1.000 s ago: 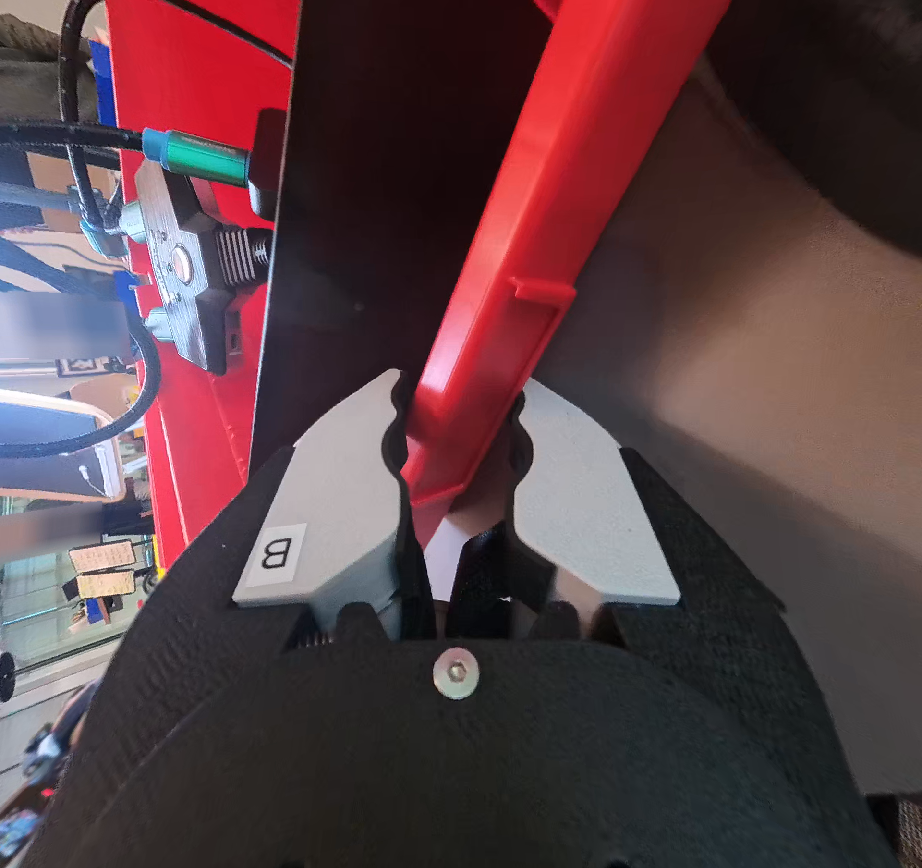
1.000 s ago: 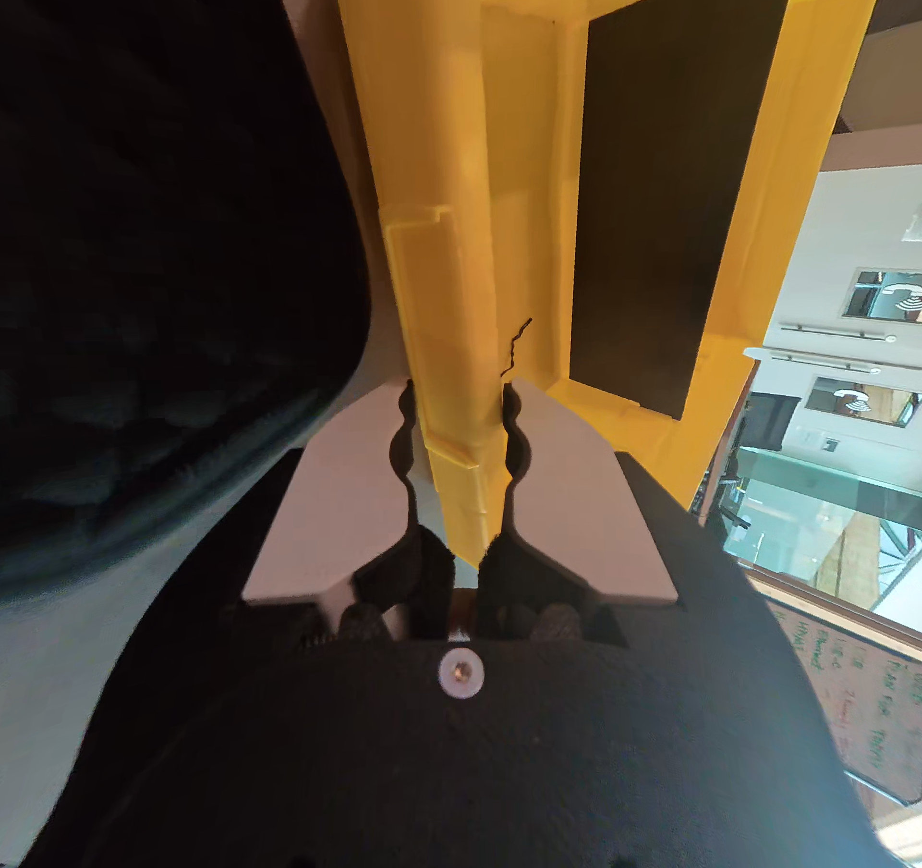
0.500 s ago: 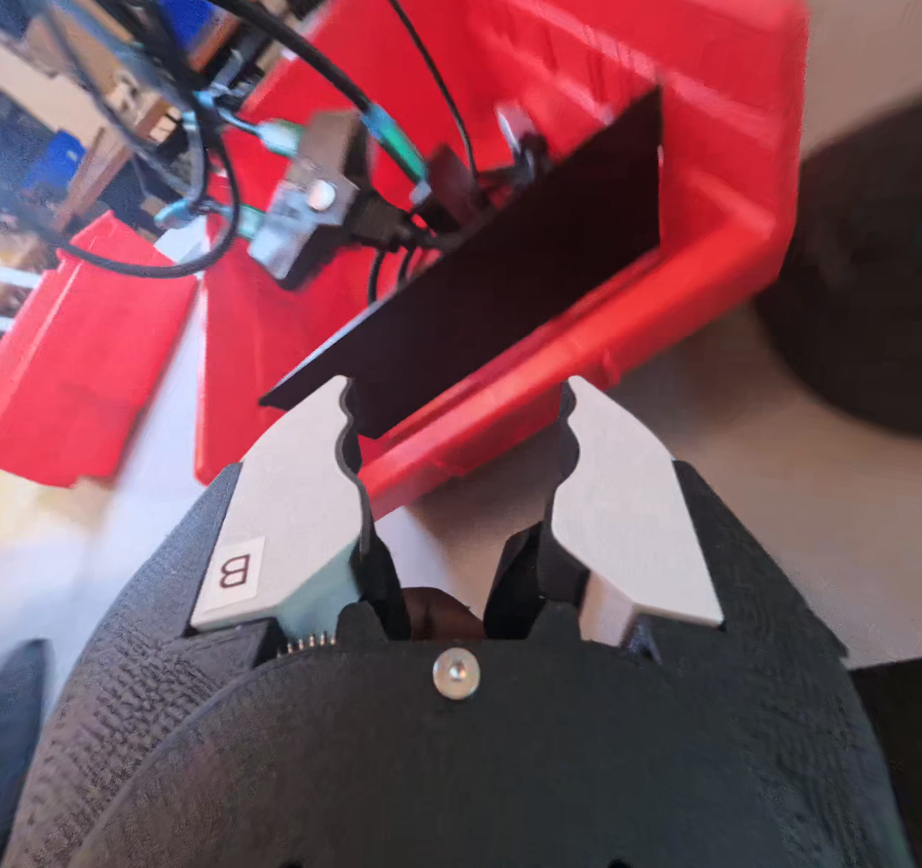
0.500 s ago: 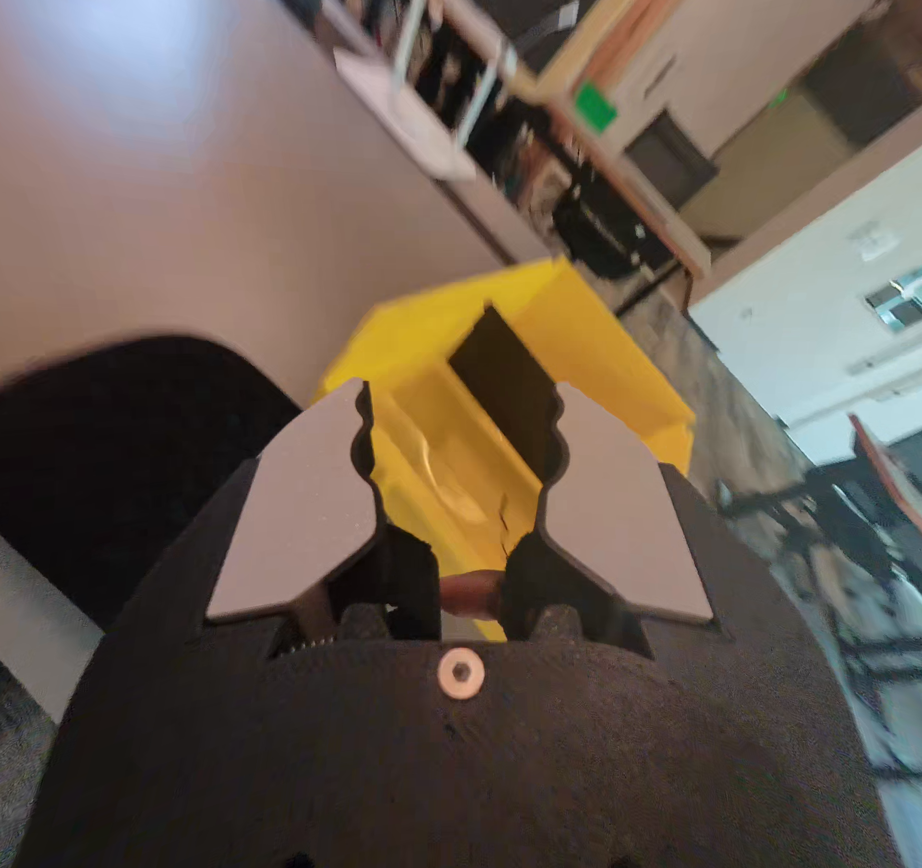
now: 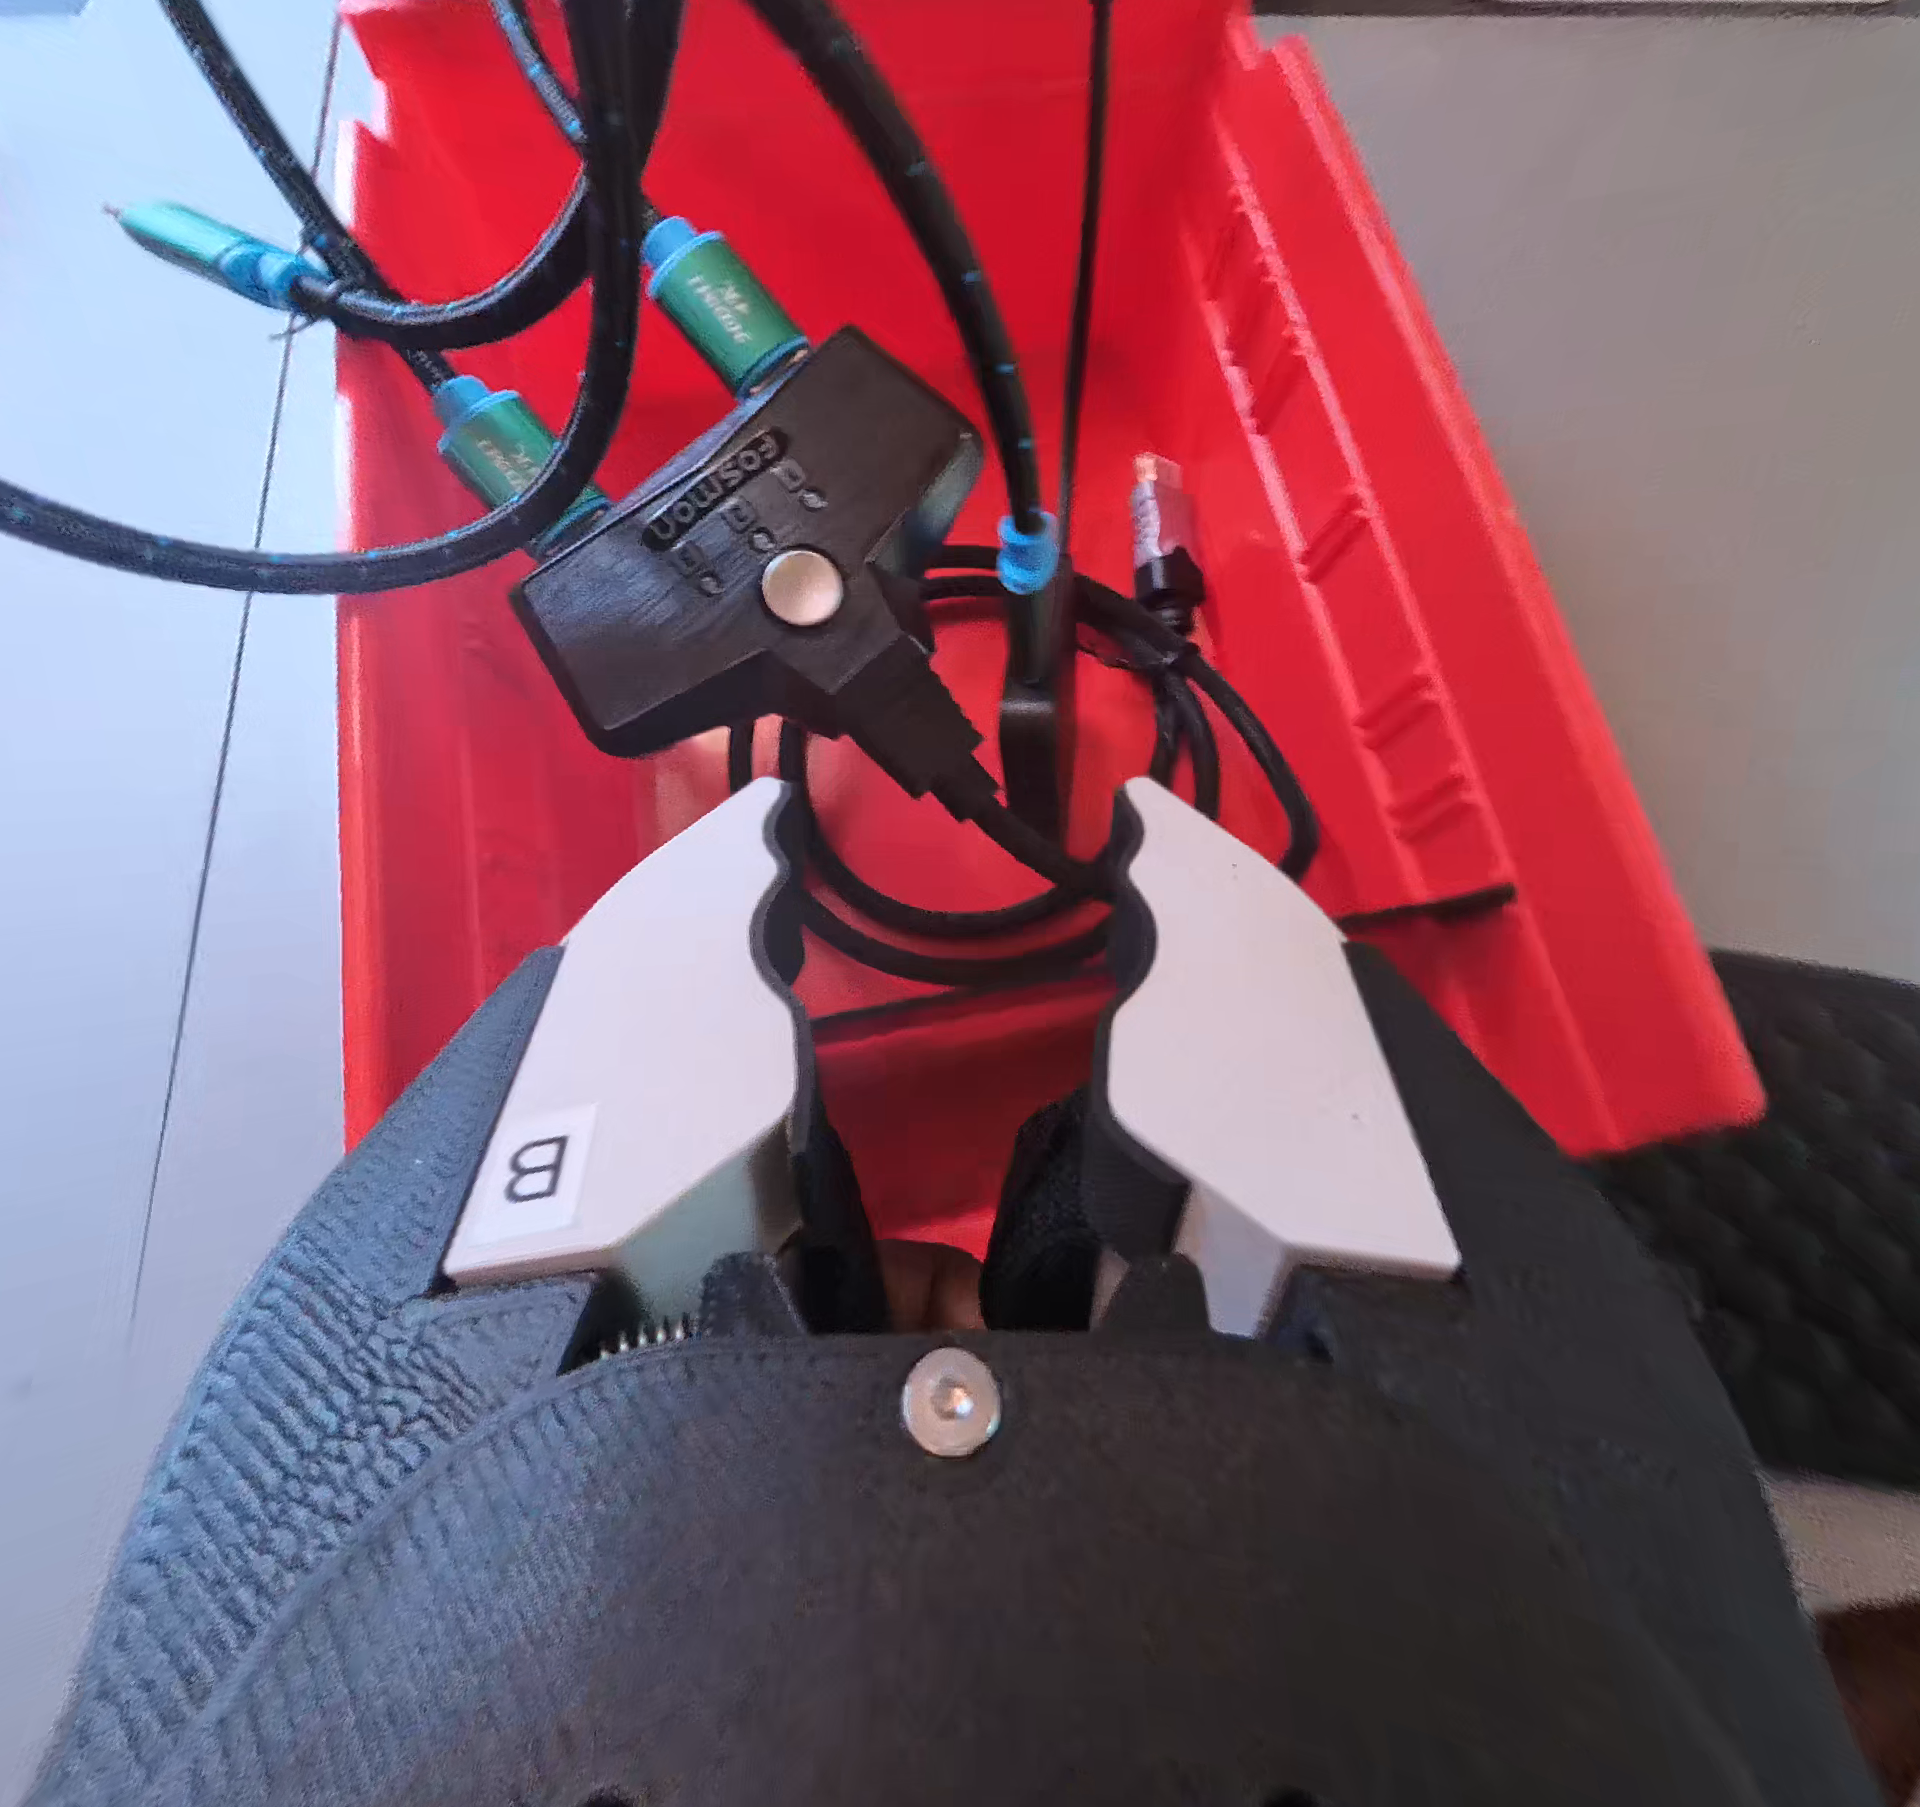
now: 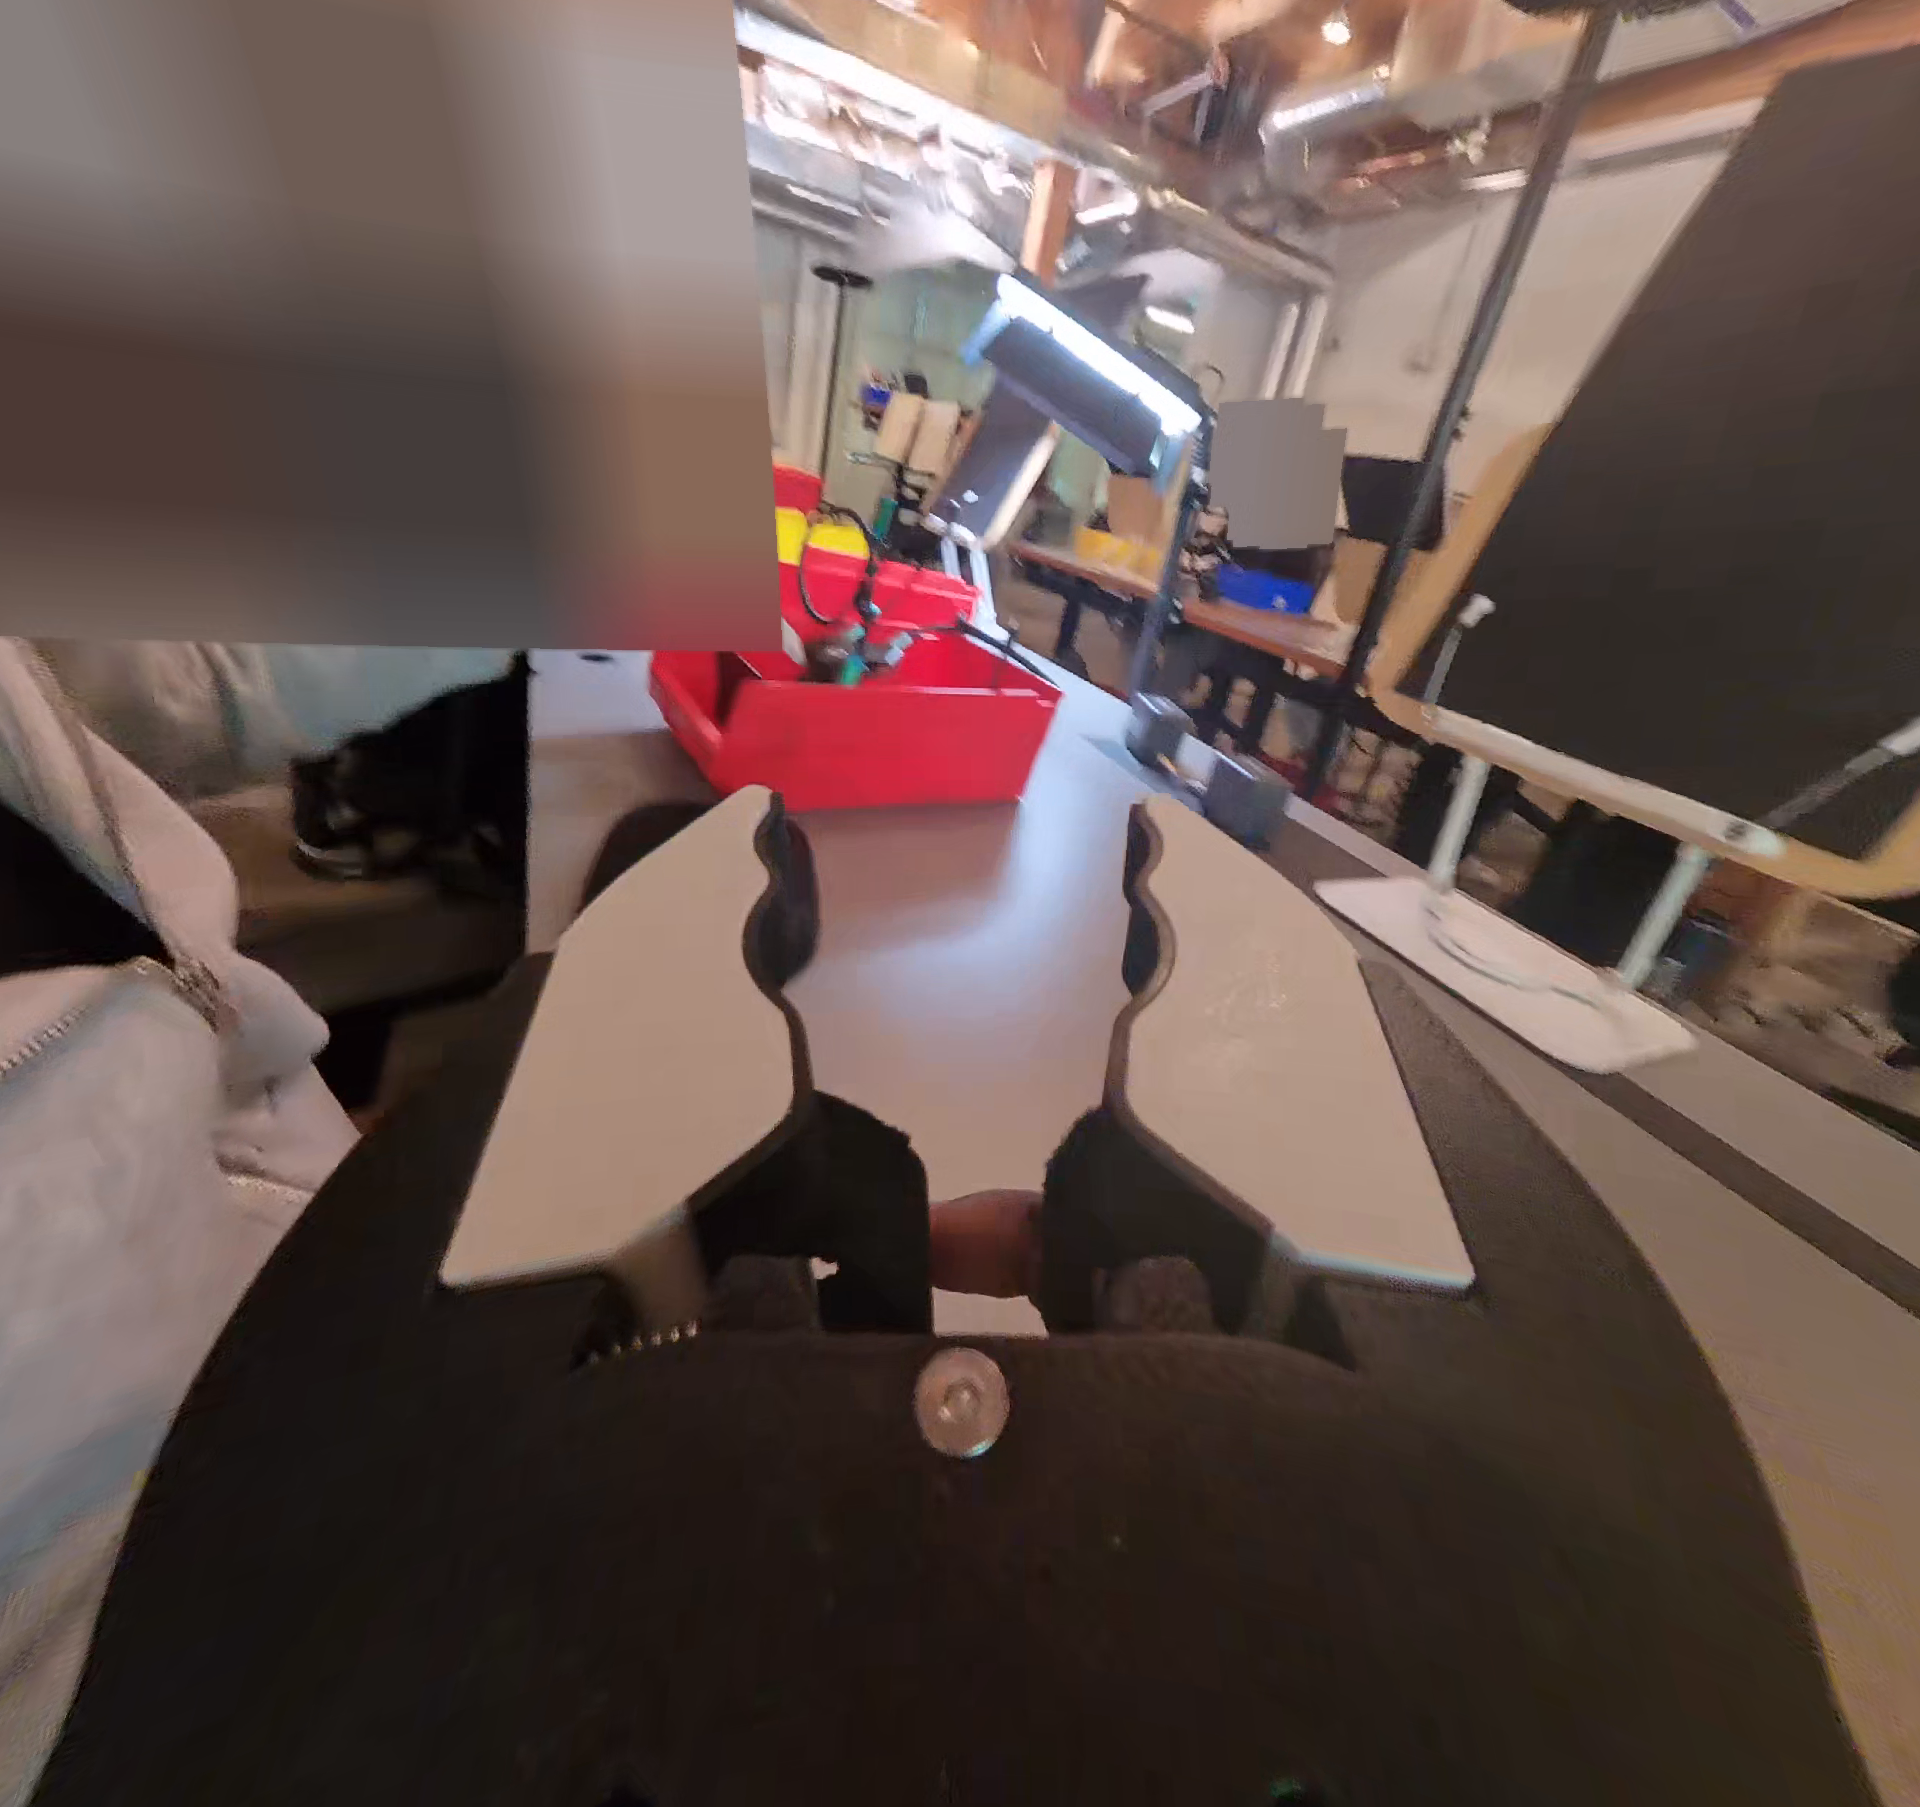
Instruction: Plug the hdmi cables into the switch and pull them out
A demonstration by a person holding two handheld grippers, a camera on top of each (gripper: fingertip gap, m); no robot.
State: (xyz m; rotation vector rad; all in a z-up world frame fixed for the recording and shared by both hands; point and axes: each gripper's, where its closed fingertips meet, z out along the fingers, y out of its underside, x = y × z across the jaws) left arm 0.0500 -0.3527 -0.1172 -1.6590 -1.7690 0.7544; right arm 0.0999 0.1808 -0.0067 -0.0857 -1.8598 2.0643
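While both jaws gape empty, left gripper [image 5: 951,812] hovers over switch [image 5: 743,578]; right gripper [image 6: 951,812] stands well apart.

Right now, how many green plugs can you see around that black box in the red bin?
3: two green plugs sit in the black box, one lies loose at the bin's far-left edge. Cables may hide others.

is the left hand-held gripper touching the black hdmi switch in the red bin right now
Apart. The left wrist view shows the open left hand-held gripper short of the switch, with red bin floor and cable visible between them.
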